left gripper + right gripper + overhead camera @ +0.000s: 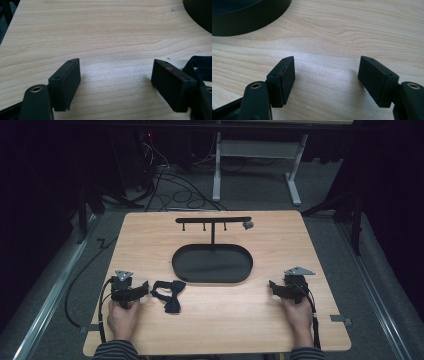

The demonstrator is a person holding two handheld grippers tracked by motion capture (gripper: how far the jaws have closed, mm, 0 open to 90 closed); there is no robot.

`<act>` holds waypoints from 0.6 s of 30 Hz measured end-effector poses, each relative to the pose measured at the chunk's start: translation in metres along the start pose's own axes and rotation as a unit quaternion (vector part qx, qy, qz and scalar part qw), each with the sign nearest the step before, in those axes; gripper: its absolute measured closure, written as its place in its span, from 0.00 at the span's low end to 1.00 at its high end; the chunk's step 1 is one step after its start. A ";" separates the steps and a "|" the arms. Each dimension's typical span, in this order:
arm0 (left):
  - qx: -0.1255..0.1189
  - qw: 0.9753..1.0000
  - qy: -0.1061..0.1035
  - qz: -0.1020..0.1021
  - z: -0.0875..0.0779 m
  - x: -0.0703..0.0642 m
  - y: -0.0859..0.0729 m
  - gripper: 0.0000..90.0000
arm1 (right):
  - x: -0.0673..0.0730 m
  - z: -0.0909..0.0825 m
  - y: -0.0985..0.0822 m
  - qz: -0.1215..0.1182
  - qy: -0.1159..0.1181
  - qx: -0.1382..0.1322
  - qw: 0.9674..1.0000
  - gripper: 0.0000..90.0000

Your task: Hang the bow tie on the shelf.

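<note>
- My left gripper (146, 288) rests spread and empty; the bow tie (168, 295) lies just at its 3 o'clock on the table (280, 330).
- My right gripper (271, 285) is spread too, well apart from it.
- Risk: pinching one loose strap could drag the tie askew against the stand's tray (212, 263).

The high view looks forward and down from above the person's side onto the whole wooden table (280, 320), with the floor and cables behind it. The left gripper view sits low and close to the tabletop (100, 30), looking along its own jaws, with the black oval tray (200, 12) at its top right and a dark bow tie (200, 67) at its right edge. The right gripper view, equally low and near, has the same tray (244, 20) at its top left. All three views share that tray (212, 265).
</note>
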State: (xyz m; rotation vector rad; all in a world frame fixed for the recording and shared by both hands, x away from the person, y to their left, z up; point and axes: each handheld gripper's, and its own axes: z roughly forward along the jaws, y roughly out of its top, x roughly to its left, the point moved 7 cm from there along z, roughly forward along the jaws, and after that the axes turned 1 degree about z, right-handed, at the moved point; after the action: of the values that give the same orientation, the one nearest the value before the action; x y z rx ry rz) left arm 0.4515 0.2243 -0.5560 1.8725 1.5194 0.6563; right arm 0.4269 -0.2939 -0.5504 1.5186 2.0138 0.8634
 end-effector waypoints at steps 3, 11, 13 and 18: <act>0.000 1.000 -0.001 0.001 0.000 0.000 0.000 0.27 | 0.000 0.000 0.000 0.000 0.000 0.000 1.000 0.35; 0.000 1.000 -0.003 0.004 -0.001 -0.002 -0.001 0.27 | 0.000 0.000 0.000 0.003 0.002 -0.001 1.000 0.35; 0.000 1.000 -0.006 0.007 -0.001 -0.001 -0.001 0.27 | 0.000 0.000 0.000 0.002 0.001 0.000 1.000 0.35; -0.004 1.000 -0.008 0.007 -0.002 0.002 -0.001 0.32 | 0.001 0.000 0.000 -0.004 0.005 0.001 1.000 0.35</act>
State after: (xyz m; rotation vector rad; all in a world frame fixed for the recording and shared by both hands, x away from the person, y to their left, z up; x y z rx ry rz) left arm 0.4495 0.2264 -0.5554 1.8788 1.4925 0.6512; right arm 0.4264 -0.2927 -0.5504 1.5077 2.0272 0.8685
